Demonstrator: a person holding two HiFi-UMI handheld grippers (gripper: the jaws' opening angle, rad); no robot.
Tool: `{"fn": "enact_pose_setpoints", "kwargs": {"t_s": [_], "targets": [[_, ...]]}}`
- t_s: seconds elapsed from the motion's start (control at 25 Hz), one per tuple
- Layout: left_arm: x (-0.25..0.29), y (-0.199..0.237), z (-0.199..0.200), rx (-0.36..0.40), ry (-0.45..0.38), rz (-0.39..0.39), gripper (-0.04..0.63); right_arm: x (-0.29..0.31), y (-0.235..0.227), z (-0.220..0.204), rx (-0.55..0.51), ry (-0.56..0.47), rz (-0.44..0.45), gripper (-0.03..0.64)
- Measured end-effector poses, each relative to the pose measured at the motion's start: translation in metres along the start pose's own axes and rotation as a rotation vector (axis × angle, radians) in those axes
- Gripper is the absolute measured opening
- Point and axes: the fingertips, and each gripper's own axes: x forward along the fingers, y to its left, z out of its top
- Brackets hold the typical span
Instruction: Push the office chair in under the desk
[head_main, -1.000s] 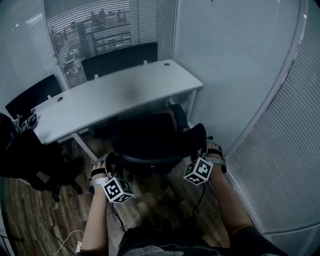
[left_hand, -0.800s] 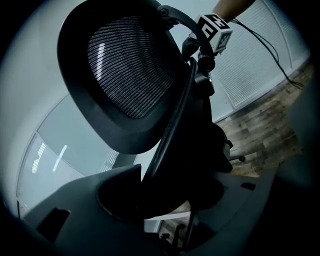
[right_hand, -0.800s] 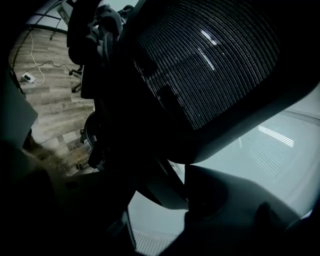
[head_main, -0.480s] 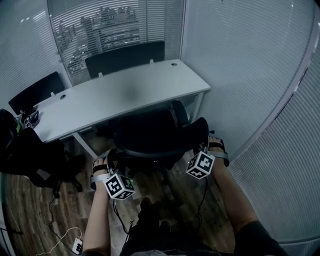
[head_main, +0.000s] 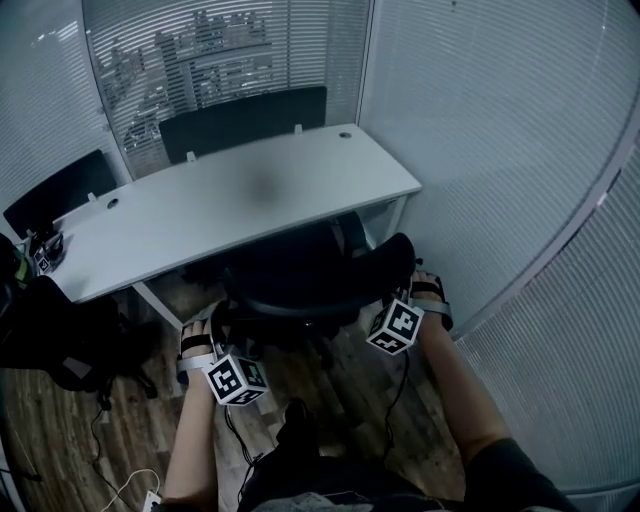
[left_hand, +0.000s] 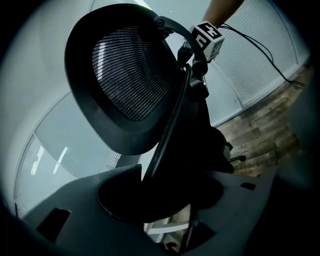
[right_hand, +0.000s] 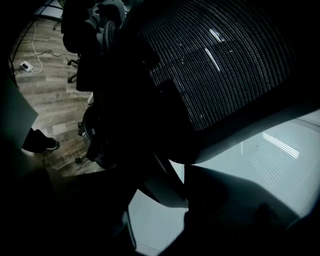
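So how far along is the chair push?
Done: the office chair looks partly under the desk. In hand: left tongs and right tongs grip its backrest. Left: the backrest stands clear of the desk edge, so push further.

Left hand-held gripper (head_main: 213, 325) and right hand-held gripper (head_main: 402, 297), forearms (head_main: 190, 440) outstretched, both clamped with jaws wide

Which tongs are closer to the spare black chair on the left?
Left. The left tongs are at the office chair, by the backrest edge facing the spare chair; the right tongs are at the opposite edge, across the backrest.
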Motion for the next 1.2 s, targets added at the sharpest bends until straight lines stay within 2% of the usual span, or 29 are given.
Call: {"fn": "enact_pose_setpoints", "kwargs": {"t_s": [0.24, 0.72, 1.2], "targets": [[0.04, 0.017, 0.0, 0.006, -0.005, 0.001, 0.244, 0.042, -0.014, 0.017, 0.036, -0.034, 0.007, 0.288], [0.111, 0.056, -0.019, 0.009, 0.013, -0.007, 0.242, 0.106, -0.033, 0.058, 0.035, -0.038, 0.027, 0.288], [0.159, 0.085, -0.034, 0.012, 0.013, 0.013, 0.242, 0.152, -0.046, 0.086, 0.041, -0.041, -0.002, 0.288]]}}
